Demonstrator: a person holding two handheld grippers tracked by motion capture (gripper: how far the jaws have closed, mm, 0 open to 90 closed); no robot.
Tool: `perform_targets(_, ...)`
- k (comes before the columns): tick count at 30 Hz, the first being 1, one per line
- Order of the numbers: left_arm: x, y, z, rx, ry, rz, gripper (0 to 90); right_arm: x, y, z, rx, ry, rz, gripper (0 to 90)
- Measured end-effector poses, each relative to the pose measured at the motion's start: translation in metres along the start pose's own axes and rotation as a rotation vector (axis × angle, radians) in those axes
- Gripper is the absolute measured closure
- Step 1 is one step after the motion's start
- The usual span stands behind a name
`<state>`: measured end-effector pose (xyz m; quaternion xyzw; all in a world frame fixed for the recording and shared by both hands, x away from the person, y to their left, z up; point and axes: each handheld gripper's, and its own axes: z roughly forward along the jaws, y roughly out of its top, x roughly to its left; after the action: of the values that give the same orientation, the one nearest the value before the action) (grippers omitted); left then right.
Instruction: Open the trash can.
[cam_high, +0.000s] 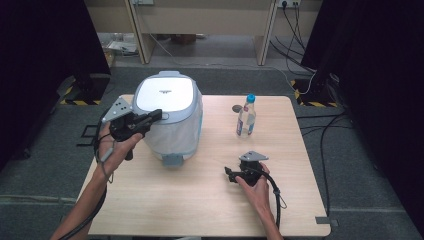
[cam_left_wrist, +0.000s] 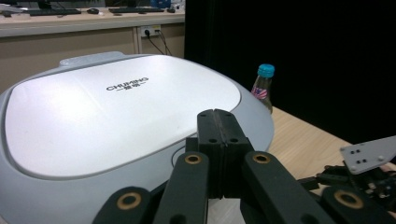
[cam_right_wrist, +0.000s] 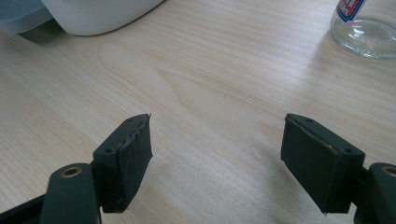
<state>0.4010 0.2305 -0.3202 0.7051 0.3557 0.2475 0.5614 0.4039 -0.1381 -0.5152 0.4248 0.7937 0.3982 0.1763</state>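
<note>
Table (cam_high: 200, 210) w/ a big white-and-grey cooker (cam_high: 170, 117) toward its far left – lid down, nothing opened yet as far as I can judge. Left gripper (cam_high: 156, 115) sits at the cooker's lid edge, jaws pressed together w/ nothing between; prob. about to press or lift the lid, though no latch is visible. Right gripper (cam_high: 229, 174) rests low in front-right of the cooker, jaws spread wide, empty. Water bottle (cam_high: 246, 116) w/ blue cap stands right of the cooker – untouched.
</note>
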Motion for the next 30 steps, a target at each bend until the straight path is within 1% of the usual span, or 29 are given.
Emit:
perform_targets(1,0.0004,0.0,0.001,-0.003,-0.002,-0.003,89.5,0.0002,0.0001,0.0,0.002,0.002,-0.003,24.8)
perform_targets(3,0.0012,0.0012,0.0019,0.001,0.013,0.005,89.5,0.0004,0.0001,0.0002,0.003,0.003,-0.006,24.8)
perform_targets(5,0.0021,0.0017,0.003,0.003,0.015,0.007,89.5,0.0007,0.0,0.0004,0.005,0.004,-0.009,24.8)
perform_targets(6,0.002,0.0024,0.0028,0.009,0.016,0.012,89.5,0.0008,0.0,0.0005,0.006,0.004,-0.011,24.7)
perform_targets(7,0.0003,0.0024,0.0031,0.011,0.026,0.028,89.5,0.0012,-0.0001,0.0004,0.008,0.005,-0.009,24.8)
perform_targets(10,-0.0003,0.0011,0.0036,0.004,0.033,0.038,89.6,0.0015,-0.0001,0.0004,0.01,0.002,-0.009,24.8)
perform_targets(11,-0.0004,0.0014,0.0032,0.013,0.03,0.04,89.6,0.0015,-0.0001,0.0004,0.01,0.002,-0.009,24.8)
perform_targets(12,-0.0014,0.0019,0.0028,0.021,0.033,0.049,89.5,0.0018,0.0,0.0005,0.012,0.001,-0.012,24.8)
perform_targets(13,-0.0032,0.0037,0.0034,0.034,0.046,0.074,89.5,0.0022,-0.0001,0.0006,0.012,-0.001,-0.016,24.8)
perform_targets(14,-0.004,0.0038,0.0039,0.034,0.051,0.079,89.6,0.0022,-0.0002,0.0003,0.012,-0.002,-0.018,24.8)
perform_targets(17,-0.0032,0.0024,0.0041,0.028,0.045,0.069,89.6,0.0018,-0.0005,0.0002,0.012,-0.003,-0.016,24.8)
perform_targets(20,-0.0026,0.0027,0.0041,0.032,0.041,0.079,89.6,0.0018,-0.0002,0.0003,0.017,-0.001,-0.013,24.8)
perform_targets(23,0.0001,0.003,0.0042,0.036,0.024,0.062,89.6,0.0021,-0.0003,0.0002,0.017,0.0,-0.015,24.8)
perform_targets(24,0.0014,0.0027,0.0043,0.034,0.015,0.048,89.6,0.0019,-0.0004,0.0002,0.015,0.0,-0.015,24.8)
perform_targets(26,0.0006,0.0004,0.0039,0.02,0.02,0.058,89.6,0.0014,-0.0006,0.0001,0.016,0.005,-0.01,24.8)
perform_targets(27,0.0021,-0.0008,0.0039,0.011,0.013,0.037,89.6,0.0009,-0.0006,0.0,0.016,0.004,-0.013,24.8)
perform_targets(28,0.0015,-0.0013,0.0038,0.009,0.016,0.043,89.6,0.001,-0.0006,0.0001,0.017,0.002,-0.013,24.8)
perform_targets(29,-0.0001,-0.001,0.0039,0.012,0.025,0.065,89.7,0.0012,-0.0006,0.0003,0.018,0.003,-0.011,24.8)
perform_targets(30,0.003,-0.0014,0.0042,0.007,0.008,0.029,89.7,0.0014,-0.0004,0.0003,0.022,0.002,-0.012,24.8)
